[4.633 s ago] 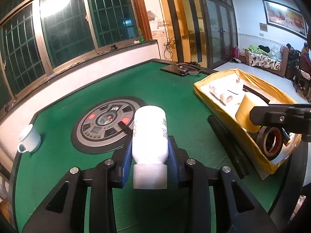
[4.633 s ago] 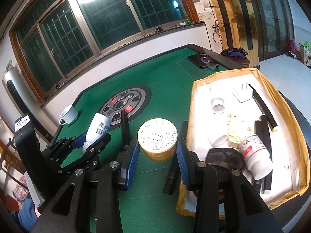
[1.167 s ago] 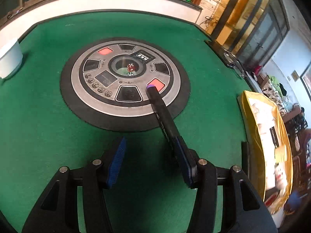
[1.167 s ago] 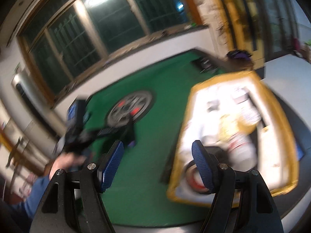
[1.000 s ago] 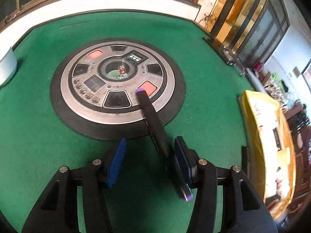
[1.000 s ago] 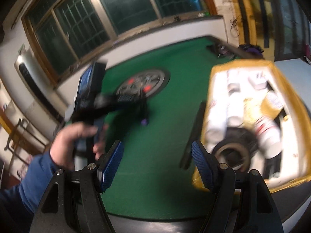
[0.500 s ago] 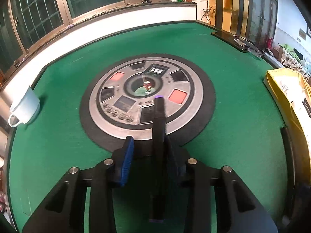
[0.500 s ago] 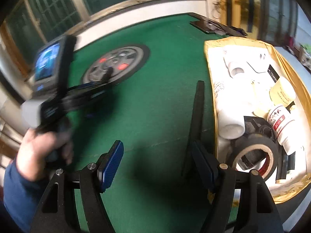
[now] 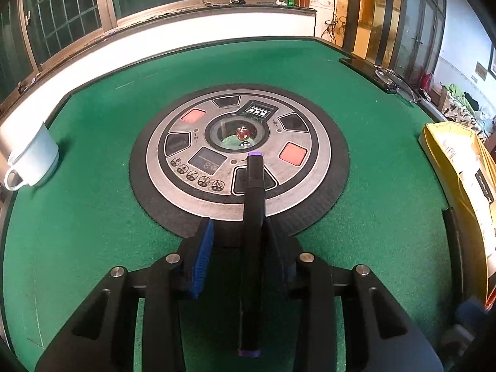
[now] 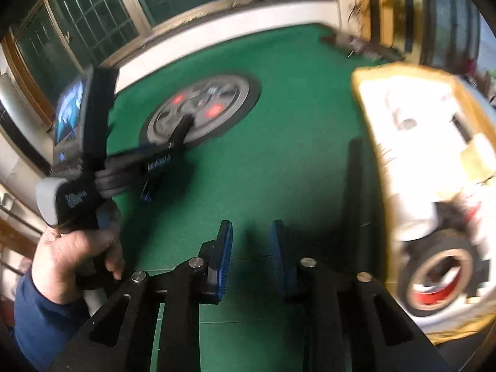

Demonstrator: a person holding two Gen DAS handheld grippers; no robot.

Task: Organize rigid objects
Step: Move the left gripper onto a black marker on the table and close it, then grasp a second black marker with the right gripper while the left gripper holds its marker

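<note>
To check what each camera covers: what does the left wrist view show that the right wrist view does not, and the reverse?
Only the left wrist view: the white cup and the dice. Only the right wrist view: the left hand gripping its handle, the tape roll in the yellow tray, and the right gripper, whose jaws have just been closing with nothing between them. Both: the green table, the round disc, the black marker between the fingers of the left gripper, the black bar beside that tray.

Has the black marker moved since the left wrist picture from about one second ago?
Yes. The black marker then lay slanted across the round console; now it points straight up the picture, against the right pad of the left gripper.
</note>
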